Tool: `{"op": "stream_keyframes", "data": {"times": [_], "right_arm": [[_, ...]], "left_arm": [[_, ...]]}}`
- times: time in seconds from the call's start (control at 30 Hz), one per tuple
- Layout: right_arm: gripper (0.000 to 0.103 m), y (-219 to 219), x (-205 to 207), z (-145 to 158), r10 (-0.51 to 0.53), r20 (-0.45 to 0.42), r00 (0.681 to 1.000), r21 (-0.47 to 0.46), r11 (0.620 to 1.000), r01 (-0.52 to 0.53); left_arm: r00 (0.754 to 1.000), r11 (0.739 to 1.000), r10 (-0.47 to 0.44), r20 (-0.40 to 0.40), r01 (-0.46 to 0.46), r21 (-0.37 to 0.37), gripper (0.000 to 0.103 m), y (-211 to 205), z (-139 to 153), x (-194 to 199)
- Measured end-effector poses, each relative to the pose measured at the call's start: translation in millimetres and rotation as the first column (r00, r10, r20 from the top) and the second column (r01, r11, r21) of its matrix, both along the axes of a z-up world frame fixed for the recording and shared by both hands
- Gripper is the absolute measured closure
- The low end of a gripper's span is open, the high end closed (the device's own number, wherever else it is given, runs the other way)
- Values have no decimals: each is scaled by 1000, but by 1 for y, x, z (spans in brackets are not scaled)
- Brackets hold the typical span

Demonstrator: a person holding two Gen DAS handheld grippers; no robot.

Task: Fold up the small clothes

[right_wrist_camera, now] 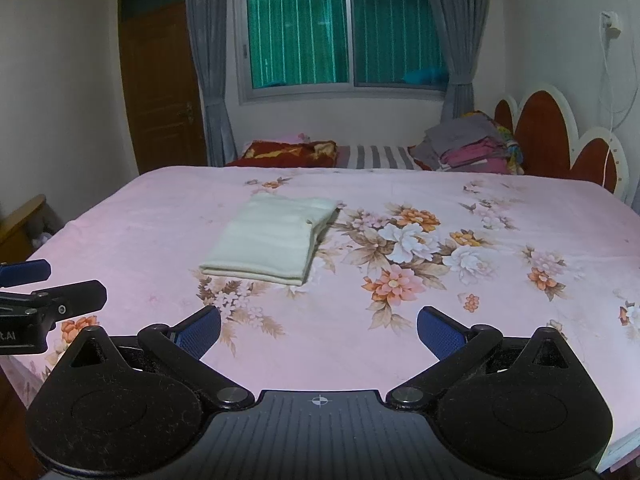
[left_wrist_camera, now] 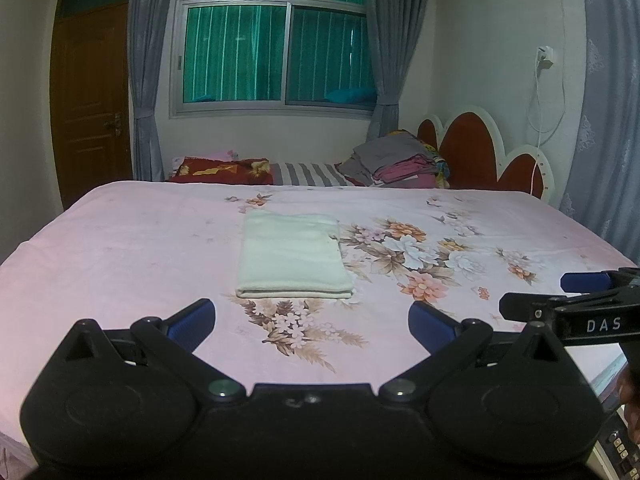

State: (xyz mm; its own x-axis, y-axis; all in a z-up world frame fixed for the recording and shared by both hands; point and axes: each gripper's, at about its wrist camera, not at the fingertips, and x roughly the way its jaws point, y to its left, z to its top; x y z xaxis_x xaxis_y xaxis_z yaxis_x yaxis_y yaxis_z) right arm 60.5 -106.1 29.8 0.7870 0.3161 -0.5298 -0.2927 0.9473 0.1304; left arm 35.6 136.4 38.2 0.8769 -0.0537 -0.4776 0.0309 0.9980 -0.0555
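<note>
Readable text, 2 items:
- "DAS", white letters on the black body of the right gripper, right edge of the left wrist view.
- ".AI", white letters, cut off, on the left gripper, left edge of the right wrist view.

Cream cloth — folded flat rect, mid-bed.
</note>
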Motion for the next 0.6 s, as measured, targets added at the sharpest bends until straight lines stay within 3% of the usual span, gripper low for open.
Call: {"op": "stream_keyframes", "data": {"times": [0.6], "right_arm": [[0,-9,3,-1,7,-2,1000,2,1000,-7]], "left_arm": [[1000,1000,1,-2,-1,6,0,-5,0,4]]}}
